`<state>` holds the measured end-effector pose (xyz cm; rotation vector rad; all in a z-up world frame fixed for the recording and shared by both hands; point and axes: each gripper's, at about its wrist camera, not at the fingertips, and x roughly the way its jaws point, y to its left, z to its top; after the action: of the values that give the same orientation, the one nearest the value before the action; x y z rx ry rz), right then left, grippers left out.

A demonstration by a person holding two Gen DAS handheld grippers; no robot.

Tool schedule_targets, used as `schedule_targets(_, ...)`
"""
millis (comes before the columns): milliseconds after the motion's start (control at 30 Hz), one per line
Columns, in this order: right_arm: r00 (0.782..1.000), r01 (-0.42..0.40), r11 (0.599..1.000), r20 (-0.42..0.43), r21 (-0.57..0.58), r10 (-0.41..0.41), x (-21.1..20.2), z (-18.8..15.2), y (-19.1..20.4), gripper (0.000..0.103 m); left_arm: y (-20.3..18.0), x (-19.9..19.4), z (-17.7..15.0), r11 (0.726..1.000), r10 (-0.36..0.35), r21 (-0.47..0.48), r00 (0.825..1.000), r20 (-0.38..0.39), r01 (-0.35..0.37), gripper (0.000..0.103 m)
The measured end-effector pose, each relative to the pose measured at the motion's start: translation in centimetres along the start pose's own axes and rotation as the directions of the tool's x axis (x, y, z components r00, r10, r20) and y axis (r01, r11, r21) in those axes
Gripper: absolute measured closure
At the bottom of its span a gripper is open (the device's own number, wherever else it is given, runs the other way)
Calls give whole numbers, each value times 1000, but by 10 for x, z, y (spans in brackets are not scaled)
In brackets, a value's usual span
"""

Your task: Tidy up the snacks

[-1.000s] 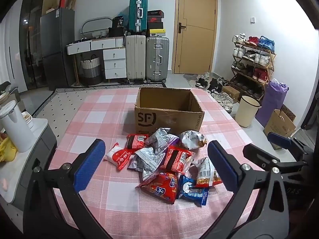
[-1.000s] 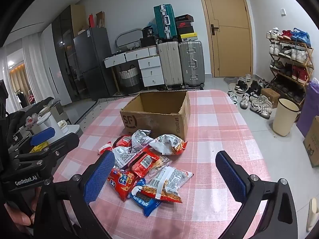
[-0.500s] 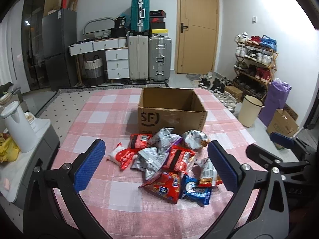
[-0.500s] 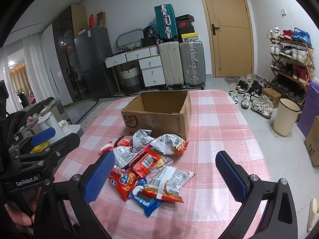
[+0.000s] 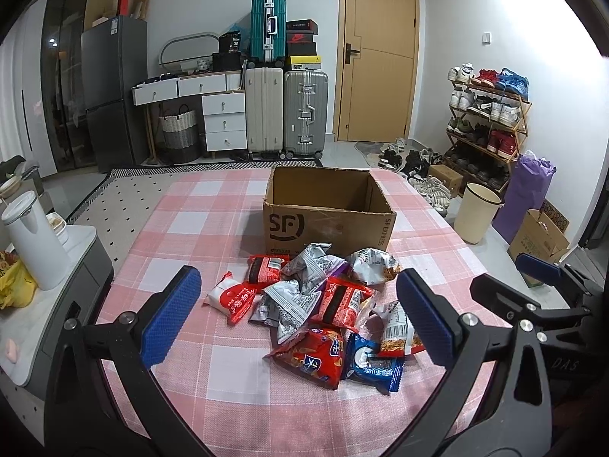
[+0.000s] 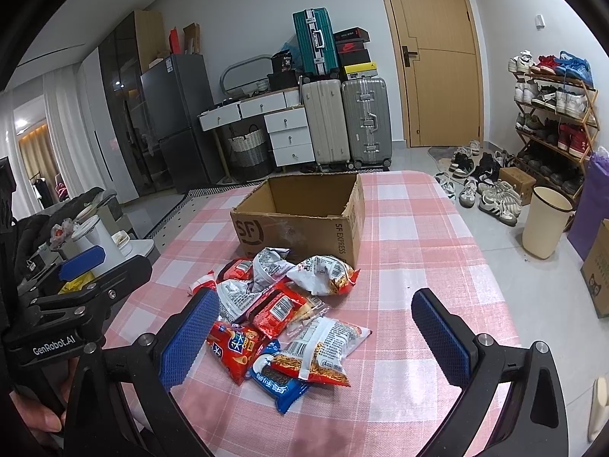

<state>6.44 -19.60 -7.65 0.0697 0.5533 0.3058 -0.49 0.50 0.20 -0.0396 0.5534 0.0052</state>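
A heap of several snack packets (image 5: 323, 304) lies on the pink checked tablecloth (image 5: 213, 205), just in front of an open, empty cardboard box (image 5: 327, 224) marked SF. Red, silver and blue packets are mixed in the heap (image 6: 281, 312). My left gripper (image 5: 297, 276) hovers open over the near side of the heap, holding nothing. In the right wrist view the box (image 6: 300, 228) stands behind the heap, and my right gripper (image 6: 315, 297) is open above the packets, also holding nothing. Each gripper shows at the edge of the other's view.
A white kettle (image 5: 34, 243) stands on a low cabinet left of the table. Right of the table are a cream bin (image 5: 475, 213), a purple bag, cardboard boxes and a shoe rack (image 5: 491, 122). Suitcases, drawers and a fridge line the far wall.
Both views have shifted only slightly. The packets and the box have not moved, and both grippers remain open.
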Motion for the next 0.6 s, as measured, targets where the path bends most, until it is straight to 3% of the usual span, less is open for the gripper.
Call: schedule_targets(600,1000,-15,1000,5,15,15,-1,-3,-2,0,-1,0,0,1000,0,0,1000,0,0,1)
